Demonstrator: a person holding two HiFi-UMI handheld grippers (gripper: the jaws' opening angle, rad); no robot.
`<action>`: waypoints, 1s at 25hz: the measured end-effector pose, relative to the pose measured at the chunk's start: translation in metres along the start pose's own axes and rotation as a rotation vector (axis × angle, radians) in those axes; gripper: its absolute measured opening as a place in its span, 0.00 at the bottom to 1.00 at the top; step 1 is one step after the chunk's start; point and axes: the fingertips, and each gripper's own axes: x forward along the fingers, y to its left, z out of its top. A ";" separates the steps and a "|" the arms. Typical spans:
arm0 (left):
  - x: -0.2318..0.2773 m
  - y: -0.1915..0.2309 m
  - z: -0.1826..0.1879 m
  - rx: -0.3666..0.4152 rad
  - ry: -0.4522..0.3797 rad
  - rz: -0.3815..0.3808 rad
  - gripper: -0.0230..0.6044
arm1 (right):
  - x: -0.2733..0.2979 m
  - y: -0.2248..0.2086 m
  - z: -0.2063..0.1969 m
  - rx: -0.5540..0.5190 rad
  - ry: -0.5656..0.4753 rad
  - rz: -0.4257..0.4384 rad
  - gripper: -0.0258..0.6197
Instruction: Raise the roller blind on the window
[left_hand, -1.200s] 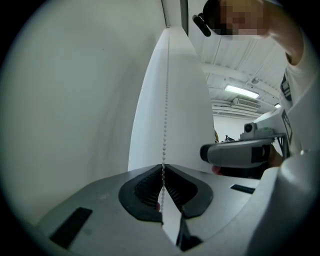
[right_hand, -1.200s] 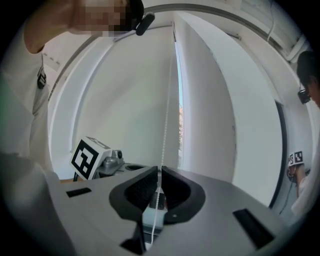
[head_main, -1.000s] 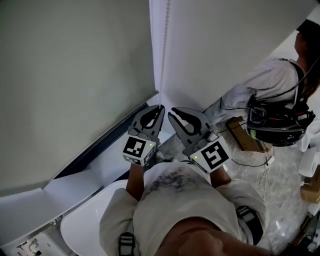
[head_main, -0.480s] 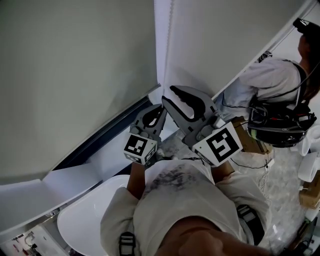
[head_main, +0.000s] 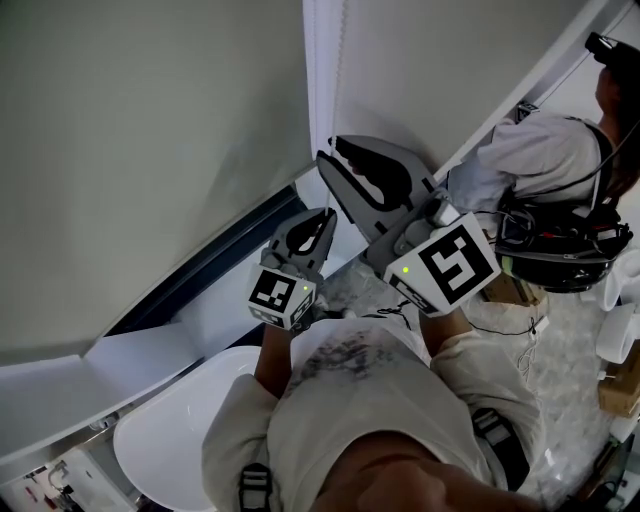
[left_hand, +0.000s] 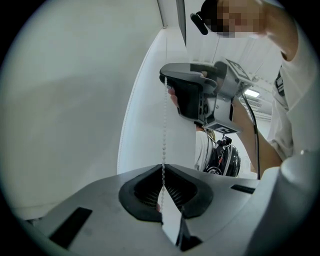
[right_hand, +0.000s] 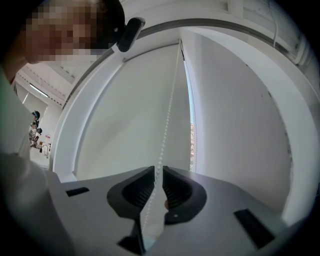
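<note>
Grey wall (head_main: 130, 150) on my left w/ dark strip (head_main: 200, 275) at its foot. Pale speckled floor (head_main: 570, 340) on my right.

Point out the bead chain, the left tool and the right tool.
bead chain (left_hand: 164, 125), left gripper view, middle of the hanging stretch.
left tool (left_hand: 163, 167), left gripper view, between its tips, shut on the bead chain.
right tool (right_hand: 158, 169), right gripper view, between its tips.

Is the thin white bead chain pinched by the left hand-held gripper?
Yes, the left hand-held gripper has its jaws shut on the bead chain.
</note>
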 end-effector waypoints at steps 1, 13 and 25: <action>0.000 -0.001 0.000 0.001 -0.001 0.000 0.06 | 0.001 0.000 0.002 0.008 -0.003 -0.002 0.18; 0.002 0.000 -0.014 -0.051 -0.006 0.012 0.06 | -0.004 0.001 -0.011 0.076 -0.043 0.027 0.13; 0.010 0.004 -0.072 -0.097 0.061 0.038 0.06 | -0.011 0.005 -0.068 0.105 0.020 0.050 0.13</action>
